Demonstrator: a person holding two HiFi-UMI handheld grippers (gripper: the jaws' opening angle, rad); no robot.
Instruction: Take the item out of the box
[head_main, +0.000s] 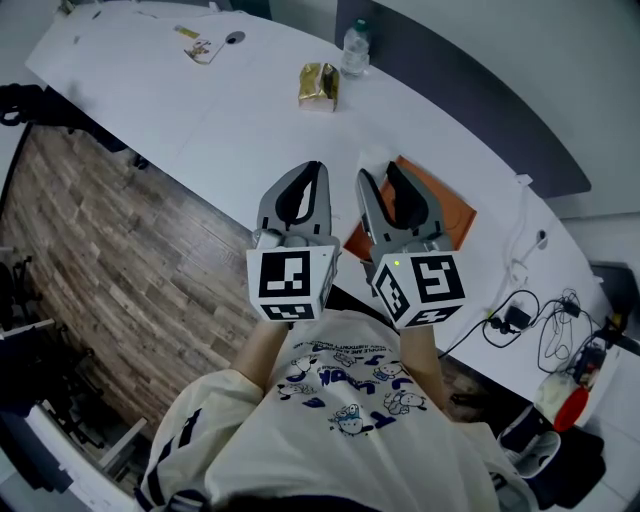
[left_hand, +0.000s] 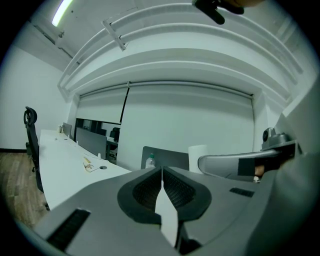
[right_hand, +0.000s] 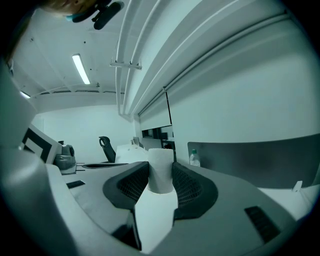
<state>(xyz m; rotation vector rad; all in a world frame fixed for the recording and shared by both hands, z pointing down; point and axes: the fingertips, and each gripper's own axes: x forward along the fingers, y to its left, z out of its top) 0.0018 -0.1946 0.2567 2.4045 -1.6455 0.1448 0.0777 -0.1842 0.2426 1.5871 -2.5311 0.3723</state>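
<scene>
Seen from above, a person in a cream T-shirt (head_main: 340, 430) printed with blue cartoon figures holds two grippers side by side at the near edge of a long white table (head_main: 230, 115). The left gripper (head_main: 320, 168) has its jaw tips together; the right gripper (head_main: 378, 172) has its jaws apart with nothing between them. It hangs over an orange box (head_main: 455, 212) lying flat on the table and partly covers it. Farther along stand a gold packet (head_main: 319, 85) and a water bottle (head_main: 355, 48), close together. Black cables (head_main: 520, 322) trail over the table's right end. Wood-plank floor (head_main: 100, 250) shows at left.
</scene>
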